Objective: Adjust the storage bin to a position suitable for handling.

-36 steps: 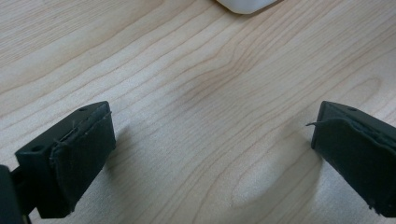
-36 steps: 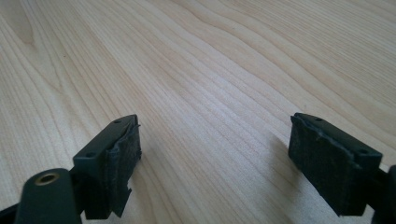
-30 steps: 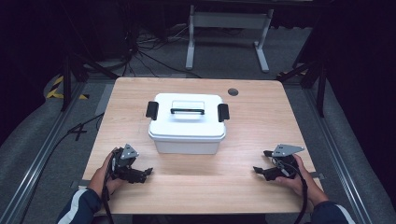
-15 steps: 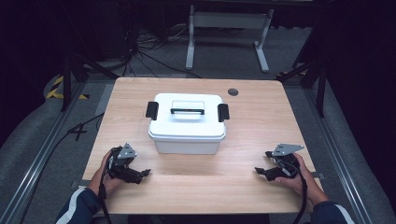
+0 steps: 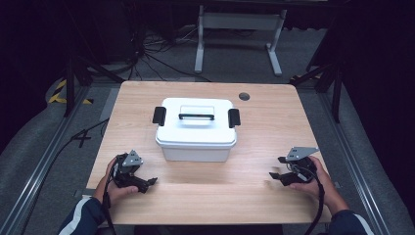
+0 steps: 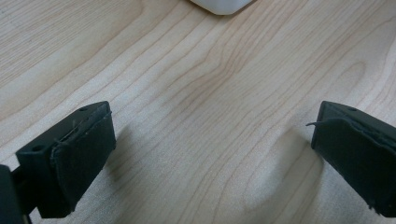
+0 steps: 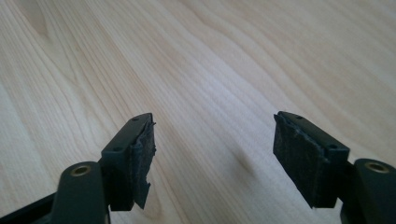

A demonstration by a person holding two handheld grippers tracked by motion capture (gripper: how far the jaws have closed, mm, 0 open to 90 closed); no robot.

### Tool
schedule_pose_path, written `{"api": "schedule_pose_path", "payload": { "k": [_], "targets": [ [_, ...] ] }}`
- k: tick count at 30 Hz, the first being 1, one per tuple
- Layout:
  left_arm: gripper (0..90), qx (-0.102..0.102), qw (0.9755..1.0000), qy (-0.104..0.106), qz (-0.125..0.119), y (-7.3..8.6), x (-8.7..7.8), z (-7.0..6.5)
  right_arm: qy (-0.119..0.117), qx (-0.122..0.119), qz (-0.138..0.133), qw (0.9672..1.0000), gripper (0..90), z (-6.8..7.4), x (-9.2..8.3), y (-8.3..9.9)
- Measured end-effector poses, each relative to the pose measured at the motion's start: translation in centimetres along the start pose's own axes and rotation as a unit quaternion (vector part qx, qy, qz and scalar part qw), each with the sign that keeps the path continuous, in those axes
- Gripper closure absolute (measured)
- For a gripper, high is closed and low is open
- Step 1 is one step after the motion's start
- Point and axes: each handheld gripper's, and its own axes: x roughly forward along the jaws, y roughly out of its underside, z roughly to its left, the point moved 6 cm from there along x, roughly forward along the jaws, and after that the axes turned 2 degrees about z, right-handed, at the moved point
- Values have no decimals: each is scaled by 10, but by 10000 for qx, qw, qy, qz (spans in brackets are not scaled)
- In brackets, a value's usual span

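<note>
Standing at the middle of the wooden surface (image 5: 274, 117): one white plastic box (image 5: 196, 129), lid on, with a black carrying handle (image 5: 196, 116) lying flat across the lid top and a black latch (image 5: 159, 115) at either short end. Box sits square to the surface's edges, nearer the far side than the near one.

Left gripper (image 5: 145, 182): held in the person's left hand (image 5: 115, 183) at the near left of the surface, just short of the box's near left corner and apart from it. Jaws spread wide, nothing between them; in the left gripper view they frame bare wood grain, with a rounded white corner of the box at the top edge.

Right gripper (image 5: 277, 168): held in the right hand (image 5: 313, 178) at the near right, well apart from the box. Jaws released but have just been drawing closer together; nothing between them but bare wood in the right gripper view, black pads (image 7: 299, 156) worn and ragged at the edges.

Also noted: a dark round grommet hole (image 5: 244, 96) near the far right of the surface; cables on the grey floor (image 5: 161, 63) beyond; white legs of a stand (image 5: 237, 29) further back.
</note>
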Motion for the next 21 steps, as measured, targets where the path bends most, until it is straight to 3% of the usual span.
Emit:
{"api": "schedule_pose_path", "payload": {
  "k": [4, 12, 21],
  "targets": [
    [2, -1, 10000, 1, -1, 0, 0, 0, 16, -130, -113, 9999, 320, 0, -9, -13],
    [4, 22, 10000, -15, -8, 0, 0, 0, 53, -489, -81, 9988, 369, -2, -20, -42],
    [4, 10, 10000, -9, -8, 0, 0, 0, 127, -854, -14, 9963, 367, -1, -33, -78]
  ]
}}
